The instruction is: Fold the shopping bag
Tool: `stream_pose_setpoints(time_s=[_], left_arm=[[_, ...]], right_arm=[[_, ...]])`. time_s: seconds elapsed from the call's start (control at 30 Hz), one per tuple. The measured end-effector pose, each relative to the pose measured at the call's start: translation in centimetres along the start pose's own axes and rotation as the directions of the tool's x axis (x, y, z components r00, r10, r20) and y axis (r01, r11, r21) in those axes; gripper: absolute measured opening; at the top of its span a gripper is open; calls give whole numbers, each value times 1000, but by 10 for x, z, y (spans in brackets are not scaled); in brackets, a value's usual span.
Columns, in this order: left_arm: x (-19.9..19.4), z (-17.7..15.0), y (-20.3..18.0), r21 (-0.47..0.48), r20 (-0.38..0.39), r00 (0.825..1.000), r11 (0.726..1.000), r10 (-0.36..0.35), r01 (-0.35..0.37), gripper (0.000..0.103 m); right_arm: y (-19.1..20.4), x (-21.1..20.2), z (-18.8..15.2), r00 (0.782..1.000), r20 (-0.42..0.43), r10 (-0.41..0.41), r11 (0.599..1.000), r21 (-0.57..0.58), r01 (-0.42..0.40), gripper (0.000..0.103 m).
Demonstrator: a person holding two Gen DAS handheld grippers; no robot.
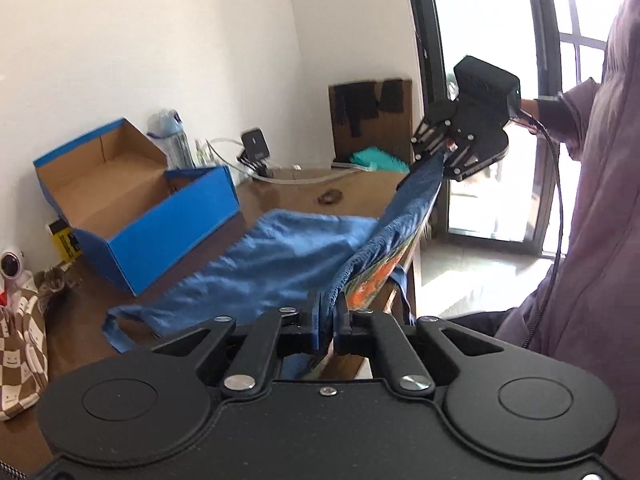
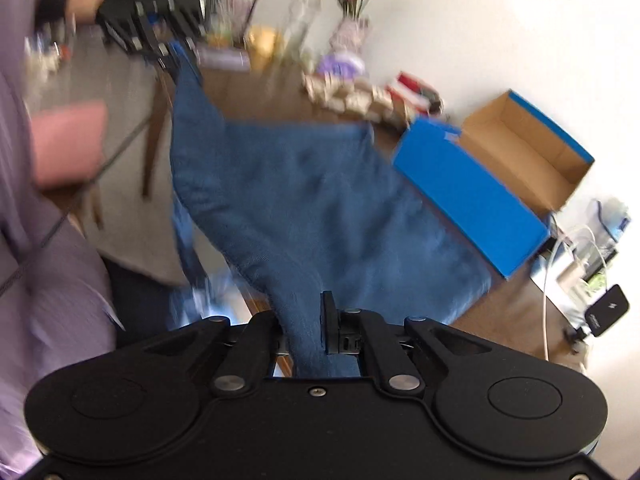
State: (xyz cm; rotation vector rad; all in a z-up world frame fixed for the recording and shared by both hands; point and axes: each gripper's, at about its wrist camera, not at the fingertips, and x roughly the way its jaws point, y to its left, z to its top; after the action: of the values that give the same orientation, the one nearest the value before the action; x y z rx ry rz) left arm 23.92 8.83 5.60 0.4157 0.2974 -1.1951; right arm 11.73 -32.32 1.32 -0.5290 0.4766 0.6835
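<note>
Left wrist view: left tool (image 1: 334, 326) clamps the bag (image 1: 280, 264) hem at lower centre; right tool (image 1: 438, 152), upper right, pinches the far corner. Between them a lifted edge runs taut beside the worktop (image 1: 288, 196) edge. Blue cloth, orange print beneath, sags onto wood near the box (image 1: 160, 224).
</note>
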Motion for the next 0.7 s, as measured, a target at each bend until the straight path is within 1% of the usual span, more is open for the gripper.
stream_pose_setpoints(time_s=[0.03, 0.07, 0.1, 0.17, 0.2, 0.23, 0.27, 0.3, 0.33, 0.37, 0.43, 0.47, 0.5, 0.53, 0.57, 0.6, 0.63, 0.67, 0.7], left_arm=[[2, 2, 5, 0, 9, 1000, 1000, 6, -6, 6], [8, 4, 11, 1, 14, 1000, 1000, 11, -12, 6], [14, 7, 17, 3, 18, 1000, 1000, 17, -17, 6], [32, 10, 38, -22, 32, 999, 1000, 22, -21, 6], [35, 10, 45, -36, 40, 999, 999, 18, -17, 6], [40, 13, 57, -59, 52, 999, 998, 10, -6, 6], [47, 15, 71, -74, 54, 998, 997, 26, -22, 6], [51, 15, 78, -81, 50, 998, 996, 34, -30, 6], [65, 13, 91, -91, 24, 999, 995, 48, -45, 6], [78, 11, 104, -101, -3, 998, 993, 61, -61, 6], [109, -1, 120, -124, -84, 993, 988, 83, -93, 6], [131, -14, 127, -147, -147, 982, 979, 122, -144, 8], [145, -23, 130, -166, -197, 970, 971, 140, -174, 9], [151, -28, 131, -177, -222, 964, 966, 149, -190, 12], [157, -35, 130, -189, -248, 955, 958, 166, -215, 20], [154, -39, 128, -193, -252, 949, 951, 189, -240, 27], [151, -43, 127, -196, -255, 943, 944, 212, -265, 39], [144, -44, 127, -220, -255, 940, 933, 226, -284, 50], [138, -44, 131, -257, -252, 940, 921, 228, -292, 56]], right_arm=[[-13, -7, 7, 999, 38, 7, 999, 34, -8, 3], [-34, -10, 15, 996, 88, 8, 996, 83, -15, 3], [-38, -9, 15, 996, 92, 9, 996, 90, -18, 3], [-65, 8, 22, 996, 82, 17, 995, 101, -25, 4], [-73, 15, 23, 997, 72, 24, 994, 107, -31, 4], [-89, 28, 27, 998, 55, 39, 991, 127, -46, 4], [-105, 41, 31, 998, 38, 54, 987, 148, -59, 4], [-108, 44, 31, 997, 37, 62, 986, 155, -67, 4], [-123, 55, 32, 995, 35, 92, 978, 182, -97, 5], [-146, 76, 33, 992, 12, 123, 963, 241, -123, 5], [-168, 111, 28, 986, -57, 157, 941, 311, -132, 9], [-176, 127, 25, 981, -94, 170, 932, 340, -129, 12], [-180, 141, 22, 978, -123, 171, 926, 359, -117, 21], [-183, 159, 16, 969, -173, 178, 919, 380, -101, 23], [-186, 177, 10, 957, -222, 186, 912, 400, -85, 25], [-185, 183, 7, 953, -241, 186, 911, 407, -75, 30], [-184, 189, 2, 947, -266, 183, 910, 411, -60, 33], [-182, 191, -4, 943, -278, 184, 907, 418, -54, 33], [-182, 187, -10, 948, -263, 178, 899, 435, -48, 33]])
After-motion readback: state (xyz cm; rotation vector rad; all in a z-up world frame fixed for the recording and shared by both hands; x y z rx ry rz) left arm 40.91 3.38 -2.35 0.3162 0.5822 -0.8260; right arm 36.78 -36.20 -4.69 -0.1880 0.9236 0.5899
